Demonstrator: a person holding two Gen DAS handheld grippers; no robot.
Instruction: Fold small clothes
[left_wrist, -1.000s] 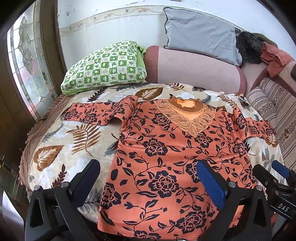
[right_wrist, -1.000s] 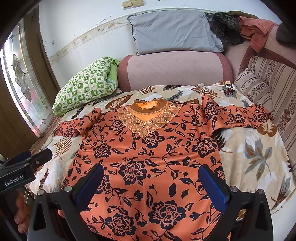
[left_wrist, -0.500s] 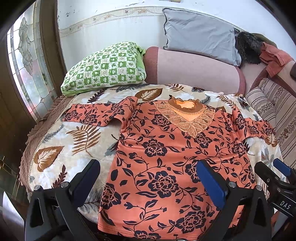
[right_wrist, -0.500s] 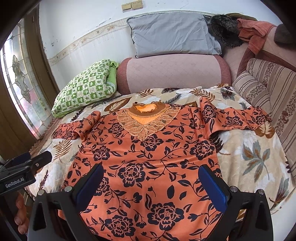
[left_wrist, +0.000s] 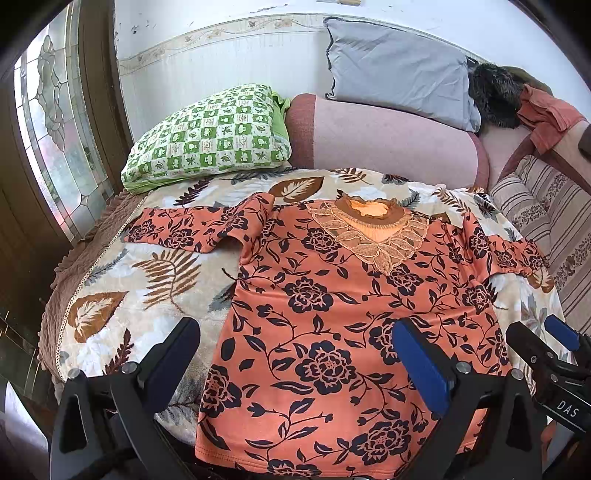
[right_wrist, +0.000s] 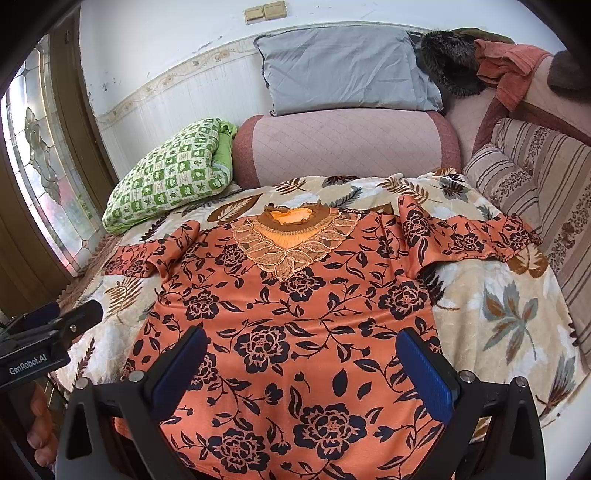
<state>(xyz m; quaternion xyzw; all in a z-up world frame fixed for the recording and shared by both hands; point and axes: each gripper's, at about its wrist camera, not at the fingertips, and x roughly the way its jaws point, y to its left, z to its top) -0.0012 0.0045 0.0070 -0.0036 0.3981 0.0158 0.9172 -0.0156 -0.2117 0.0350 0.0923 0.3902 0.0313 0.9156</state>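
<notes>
An orange floral top (left_wrist: 332, 314) lies flat, face up, on a leaf-print blanket (left_wrist: 140, 295), both sleeves out to the sides, neckline toward a pink bolster (right_wrist: 347, 147); the left gripper (left_wrist: 295, 350) hangs over its lower left hem, fingers spread, holding nothing; the right gripper (right_wrist: 303, 358) likewise over the lower middle, spread and empty.

Bright window daylight, sharp focus, fisheye-warped edges

A: Location type?
B: Home, bedroom or sitting room.
A: Evidence?
B: Leaf-print blanket (left_wrist: 147, 295), checked pillow (left_wrist: 207, 136), grey pillow (right_wrist: 343, 70), bolster (right_wrist: 343, 147), stained-glass window (left_wrist: 48, 122).
</notes>
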